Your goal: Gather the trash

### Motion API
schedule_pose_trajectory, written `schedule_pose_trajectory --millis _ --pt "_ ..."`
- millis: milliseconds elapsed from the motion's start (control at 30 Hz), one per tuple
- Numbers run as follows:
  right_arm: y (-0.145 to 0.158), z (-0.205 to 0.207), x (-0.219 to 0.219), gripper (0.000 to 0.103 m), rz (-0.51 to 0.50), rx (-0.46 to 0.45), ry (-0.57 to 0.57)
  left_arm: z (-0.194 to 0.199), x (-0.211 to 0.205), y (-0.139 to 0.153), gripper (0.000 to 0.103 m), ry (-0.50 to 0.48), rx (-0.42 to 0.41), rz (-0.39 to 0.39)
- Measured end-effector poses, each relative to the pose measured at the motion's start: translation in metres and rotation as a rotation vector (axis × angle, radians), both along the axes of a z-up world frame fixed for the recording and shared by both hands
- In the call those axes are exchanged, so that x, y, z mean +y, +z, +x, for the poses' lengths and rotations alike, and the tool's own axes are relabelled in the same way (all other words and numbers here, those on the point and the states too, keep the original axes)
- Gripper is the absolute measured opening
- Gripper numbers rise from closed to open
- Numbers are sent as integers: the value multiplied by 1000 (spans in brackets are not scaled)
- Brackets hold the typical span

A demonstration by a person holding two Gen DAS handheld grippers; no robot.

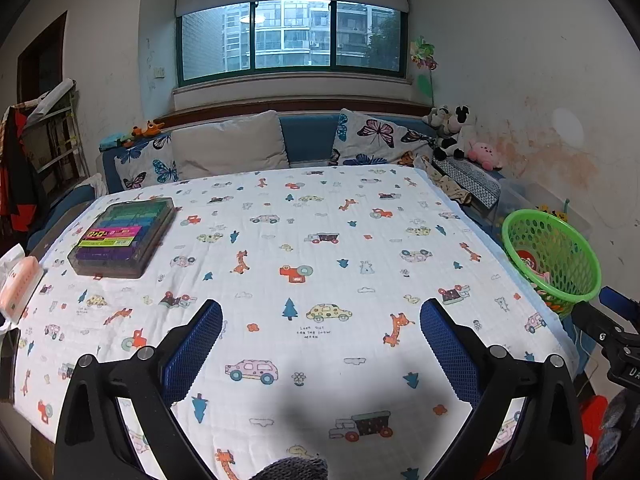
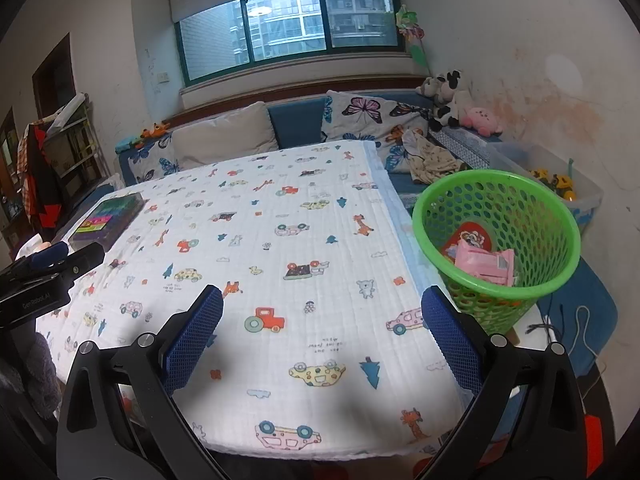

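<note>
Both the left gripper [image 1: 321, 340] and the right gripper [image 2: 322, 326] hover spread and empty above the printed cloth [image 2: 280, 240]. Off the cloth's right edge stands the green basket [image 2: 532, 200], holding a pink wrapper [image 2: 486, 266] and a red packet [image 2: 470, 236]. The cloth looks trash-free; probably sweep once more, keeping clear of the basket's rim.

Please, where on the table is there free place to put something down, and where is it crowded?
The patterned cloth is bare from both open grippers, left gripper and right gripper, to the far edge by the pillows. Crowded spots: the left side, with the colourful box and a pink packet; beyond the right edge, the green basket holding wrappers.
</note>
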State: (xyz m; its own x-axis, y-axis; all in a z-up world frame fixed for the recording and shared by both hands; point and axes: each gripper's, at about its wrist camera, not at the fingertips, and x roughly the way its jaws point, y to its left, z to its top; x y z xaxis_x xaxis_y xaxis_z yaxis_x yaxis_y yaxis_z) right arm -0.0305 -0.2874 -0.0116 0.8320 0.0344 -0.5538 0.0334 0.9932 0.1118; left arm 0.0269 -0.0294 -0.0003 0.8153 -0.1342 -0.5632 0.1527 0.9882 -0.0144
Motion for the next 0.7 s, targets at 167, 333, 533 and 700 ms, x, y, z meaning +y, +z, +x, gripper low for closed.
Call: schedule_pose_trajectory --millis 167,333,533,700 --pt "0 0 0 99 2 4 2 -1 0 -1 96 1 1 -1" --pt "0 0 0 99 4 3 4 -1 -1 -1 96 0 1 -2" --pt "0 0 -1 99 6 4 7 -1 -1 -2 96 0 4 -4" --pt "-1 2 0 99 7 8 10 -1 0 -2 96 -2 4 -5"
